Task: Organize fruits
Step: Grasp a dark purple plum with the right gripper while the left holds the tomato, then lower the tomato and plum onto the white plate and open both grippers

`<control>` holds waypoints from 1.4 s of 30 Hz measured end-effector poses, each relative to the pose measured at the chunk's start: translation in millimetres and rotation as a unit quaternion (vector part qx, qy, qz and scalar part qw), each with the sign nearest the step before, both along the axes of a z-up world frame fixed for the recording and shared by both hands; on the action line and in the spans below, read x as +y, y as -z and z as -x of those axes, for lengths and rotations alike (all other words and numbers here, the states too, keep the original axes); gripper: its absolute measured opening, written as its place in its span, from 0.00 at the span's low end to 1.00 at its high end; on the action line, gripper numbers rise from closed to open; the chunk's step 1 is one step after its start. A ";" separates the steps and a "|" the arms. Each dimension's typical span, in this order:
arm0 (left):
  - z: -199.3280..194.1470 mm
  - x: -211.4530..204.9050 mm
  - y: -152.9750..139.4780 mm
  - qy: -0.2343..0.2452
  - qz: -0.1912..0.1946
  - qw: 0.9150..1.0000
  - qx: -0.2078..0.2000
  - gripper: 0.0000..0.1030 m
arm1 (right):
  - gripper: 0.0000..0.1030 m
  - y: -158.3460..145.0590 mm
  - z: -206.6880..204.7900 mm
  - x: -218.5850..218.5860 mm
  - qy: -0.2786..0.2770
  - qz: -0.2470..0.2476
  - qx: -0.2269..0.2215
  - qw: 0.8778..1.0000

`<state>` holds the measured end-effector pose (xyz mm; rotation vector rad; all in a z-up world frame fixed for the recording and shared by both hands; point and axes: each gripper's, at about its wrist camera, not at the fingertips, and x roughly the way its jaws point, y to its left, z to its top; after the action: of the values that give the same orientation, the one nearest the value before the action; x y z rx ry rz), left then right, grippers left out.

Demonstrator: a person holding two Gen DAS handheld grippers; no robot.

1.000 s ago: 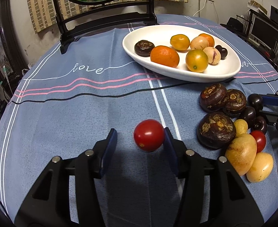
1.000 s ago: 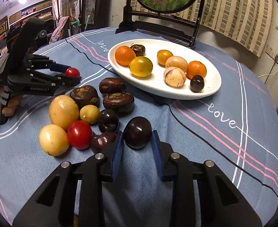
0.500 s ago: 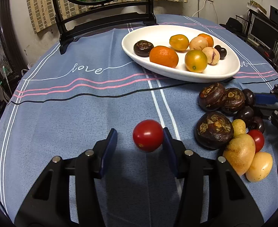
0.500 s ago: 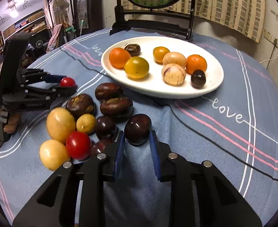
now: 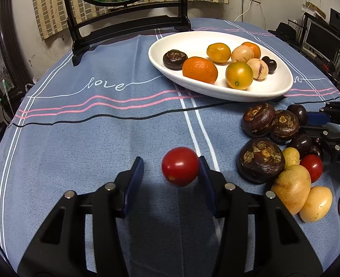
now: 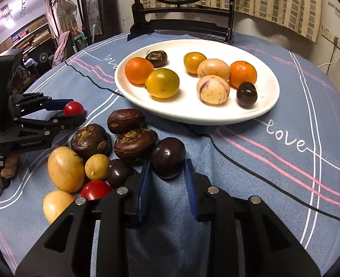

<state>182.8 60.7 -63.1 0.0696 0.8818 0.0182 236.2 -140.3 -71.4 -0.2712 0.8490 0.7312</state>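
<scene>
— Well, what is grasped by the right gripper (image 6: 167, 175)?
— A dark plum (image 6: 167, 157) is clamped between its jaws, at six o'clock of the white plate (image 6: 262, 110).
— And the left gripper (image 5: 171, 169)?
— Its jaws are closing around a red tomato (image 5: 180, 166); only one pad is touched.

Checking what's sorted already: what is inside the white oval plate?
The white oval plate holds eight fruits: two oranges, two yellow-green citrus, two pale speckled fruits, a brown water chestnut and a dark plum. Nothing appears hidden.
</scene>
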 end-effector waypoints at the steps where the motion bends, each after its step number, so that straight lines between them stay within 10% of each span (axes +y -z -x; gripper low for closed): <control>1: 0.3 -1.5 -0.2 0.006 0.004 1.000 0.000 0.36 | 0.29 0.0 0.9 -0.4 0.001 0.001 -0.002 1.000; 17: 4.8 -11.3 -36.5 0.028 0.011 0.998 -0.063 0.28 | 0.28 -34.0 14.8 -44.0 0.057 -0.061 -0.037 0.996; 26: -84.6 -21.1 -81.9 0.015 0.040 0.996 -0.080 0.28 | 0.28 -78.3 -32.0 -23.0 0.070 -0.092 -0.049 0.992; 42: -203.5 -12.5 -37.5 -0.016 0.062 0.998 -0.012 0.30 | 0.30 -55.4 -165.7 38.5 0.102 -0.071 -0.004 0.992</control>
<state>386.3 48.2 -25.6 -0.0603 0.8591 -0.0050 401.9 -101.8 -16.0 -0.0579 0.7994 0.5954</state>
